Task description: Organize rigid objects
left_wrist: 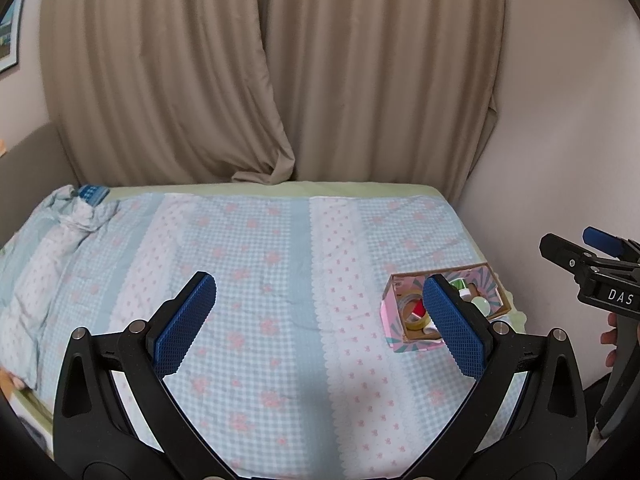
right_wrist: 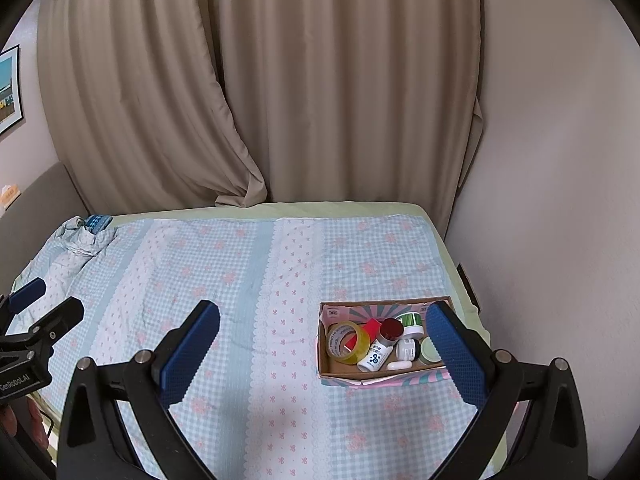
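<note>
A pink cardboard box (right_wrist: 352, 382) (left_wrist: 390, 334) rests on the bed near its right edge. Inside lie a roll of yellow tape (right_wrist: 347, 340), a red-lidded jar (right_wrist: 391, 330), a white bottle (right_wrist: 373, 357), a green-striped tub (right_wrist: 410, 322) and a few other small jars. My left gripper (left_wrist: 320, 320) hovers open above the bedspread, left of the box, nothing between its blue pads. Open too is my right gripper (right_wrist: 322, 350), just before the box, its right finger (right_wrist: 456, 354) overlapping the box's right end. Each gripper shows at the edge of the other's view.
A blue-checked floral bedspread (right_wrist: 240, 280) covers the bed, bunched at the far left by a blue patterned item (right_wrist: 98, 222). Beige curtains (right_wrist: 280, 100) hang behind. A wall (right_wrist: 560, 200) runs close along the bed's right side. A framed picture (right_wrist: 8, 92) hangs at left.
</note>
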### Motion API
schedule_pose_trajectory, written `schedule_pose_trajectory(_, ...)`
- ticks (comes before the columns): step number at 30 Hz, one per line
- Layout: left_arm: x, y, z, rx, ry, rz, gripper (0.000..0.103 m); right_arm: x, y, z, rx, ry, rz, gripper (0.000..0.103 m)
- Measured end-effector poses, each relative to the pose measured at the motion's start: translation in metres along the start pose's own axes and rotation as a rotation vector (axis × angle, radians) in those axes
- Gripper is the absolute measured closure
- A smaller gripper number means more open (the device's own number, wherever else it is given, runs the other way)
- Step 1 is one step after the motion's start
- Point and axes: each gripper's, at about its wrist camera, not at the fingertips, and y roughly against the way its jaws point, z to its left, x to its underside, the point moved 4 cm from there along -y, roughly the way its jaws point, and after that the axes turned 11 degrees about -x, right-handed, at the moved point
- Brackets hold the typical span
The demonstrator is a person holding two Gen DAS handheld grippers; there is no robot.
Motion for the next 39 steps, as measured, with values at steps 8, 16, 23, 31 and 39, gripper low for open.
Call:
schedule_pose_trajectory(8, 0.000, -0.002, 0.000, -0.006, -0.001, 0.001, 0.000, -0.001, -0.001, 0.000, -0.001, 0.000, -0.001, 0.000)
schedule_pose_trajectory(16, -0.002, -0.006, 0.001, -0.006, -0.007, 0.001, 0.000, -0.001, -0.004, 0.001, -0.001, 0.000, 0.002, 0.000)
schedule_pose_trajectory(23, -0.004, -0.009, 0.003, -0.007, -0.009, -0.001, 0.000, -0.003, -0.007, 0.004, -0.002, 0.006, 0.001, 0.000)
schedule_pose_trajectory(31, -0.005, -0.012, 0.006, -0.005, -0.003, 0.002, 0.000, -0.004, -0.010, 0.006, -0.003, 0.009, 0.001, 0.000)
schedule_pose_trajectory(39, -0.007, -0.011, 0.010, -0.002, 0.015, -0.029, 0.000, -0.006, -0.013, 0.008, -0.007, 0.012, 0.003, 0.000)
